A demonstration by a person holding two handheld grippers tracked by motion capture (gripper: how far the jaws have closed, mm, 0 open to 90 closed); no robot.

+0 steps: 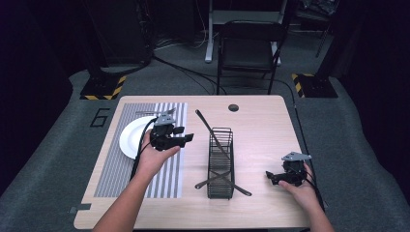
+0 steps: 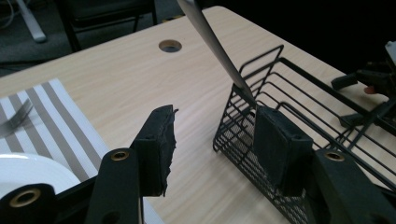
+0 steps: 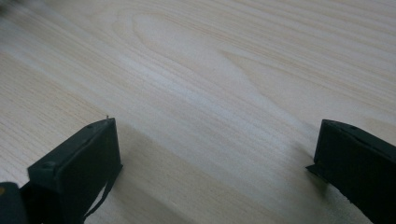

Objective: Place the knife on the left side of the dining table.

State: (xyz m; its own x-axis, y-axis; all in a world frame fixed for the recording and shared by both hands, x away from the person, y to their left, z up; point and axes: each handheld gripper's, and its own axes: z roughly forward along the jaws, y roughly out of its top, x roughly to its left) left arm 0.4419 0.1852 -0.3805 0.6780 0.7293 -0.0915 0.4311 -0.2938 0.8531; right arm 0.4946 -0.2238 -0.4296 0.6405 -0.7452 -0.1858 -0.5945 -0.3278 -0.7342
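L gripper [image 1: 186,137] hangs over the striped mat's [image 1: 109,169] right edge, jaws wide apart w/ nothing between, aimed at the wire basket [image 1: 221,166]. Basket sits mid-table, just right of the mat; a long utensil [image 1: 209,129] leans out its far end, two more stick out near the front. Plate [image 1: 130,137] and fork [image 1: 145,113] lie on the mat behind the L hand. R gripper [image 1: 269,177] rests low near the table's [image 1: 261,121] right edge, jaws wide, empty, bare wood below.

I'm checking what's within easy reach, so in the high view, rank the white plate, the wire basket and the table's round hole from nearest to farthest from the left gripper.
From the left gripper:
1. White plate, just to its left on the striped mat.
2. Wire basket, to its right.
3. Round hole, near the table's far edge.
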